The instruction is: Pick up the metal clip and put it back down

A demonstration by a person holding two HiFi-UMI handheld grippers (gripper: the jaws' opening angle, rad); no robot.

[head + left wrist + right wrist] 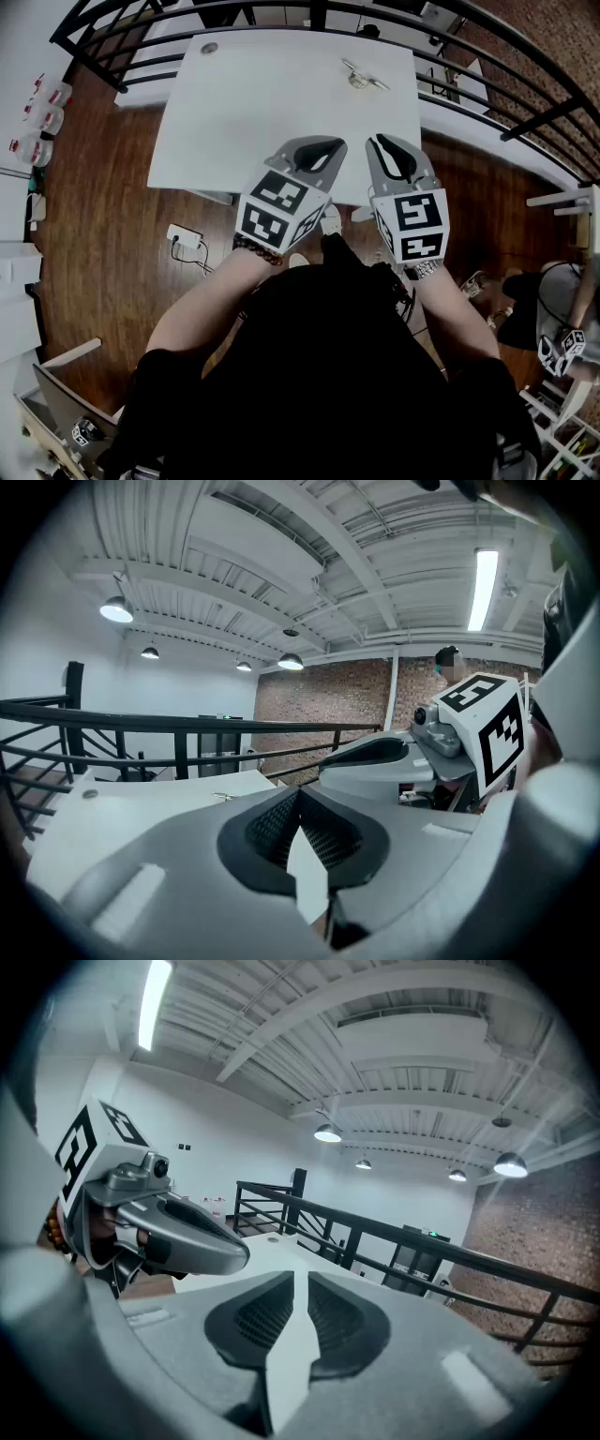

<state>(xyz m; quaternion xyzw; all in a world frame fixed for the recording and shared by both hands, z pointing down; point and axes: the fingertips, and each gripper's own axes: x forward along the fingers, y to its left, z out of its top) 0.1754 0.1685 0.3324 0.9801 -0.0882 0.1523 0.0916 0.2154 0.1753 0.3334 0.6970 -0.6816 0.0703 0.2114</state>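
Metal clip (364,77) sits far across the table (253,112), looks light, stiff, probably slippery, so I'd pinch its middle; left tool (300,794) is clenched on nothing, right tool (302,1279) barely apart, empty.

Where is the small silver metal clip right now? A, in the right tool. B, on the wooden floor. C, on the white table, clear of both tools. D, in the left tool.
C: the small silver metal clip lies far out on the white table, beyond the left tool and right tool.
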